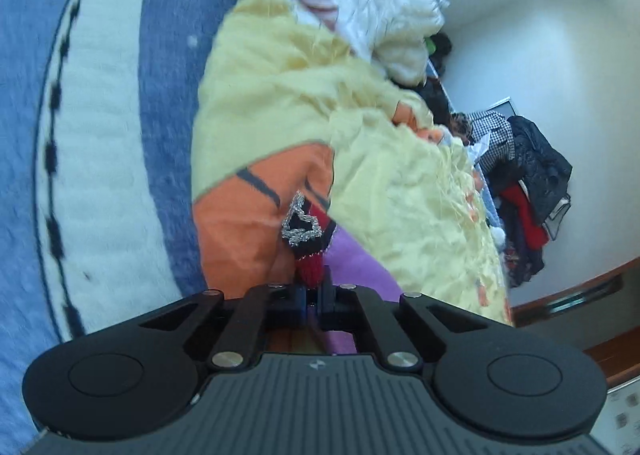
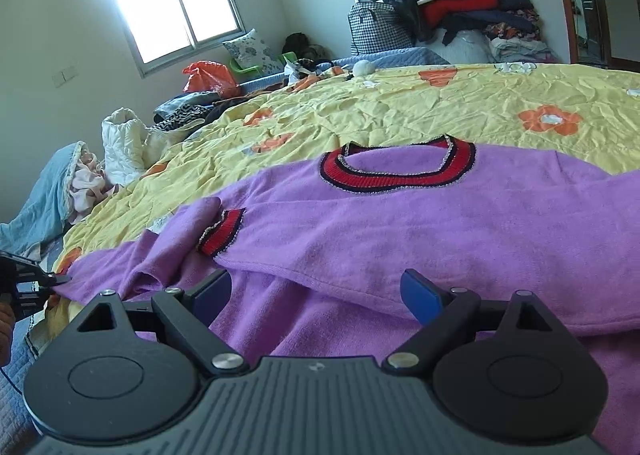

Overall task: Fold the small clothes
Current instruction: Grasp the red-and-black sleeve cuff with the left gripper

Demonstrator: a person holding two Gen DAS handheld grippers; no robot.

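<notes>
While the purple sweater [image 2: 400, 223] lies spread across the yellow flowered bedspread [image 2: 400, 107] on the bed, its neckline away from the right wrist camera, one red-and-black ribbed cuff [image 1: 308, 251] is clamped between the closed fingers of the left gripper [image 1: 314, 295]. The right gripper [image 2: 316, 295] is held with its blue pads well apart just above the body of the garment, and nothing is gripped by it. The knit is judged to be light, soft and limp, so it will sag and drag when lifted; the firmer ribbed cuffs, the hem corners and the red collar [image 2: 396, 171] are thought the best places to be taken. A second cuff [image 2: 222, 231] is folded onto the chest. A white padded garment [image 2: 124, 143] and pinkish clothes [image 2: 86, 183] are heaped at the bed's edge, well apart from the sweater, so little seems to obstruct folding.
</notes>
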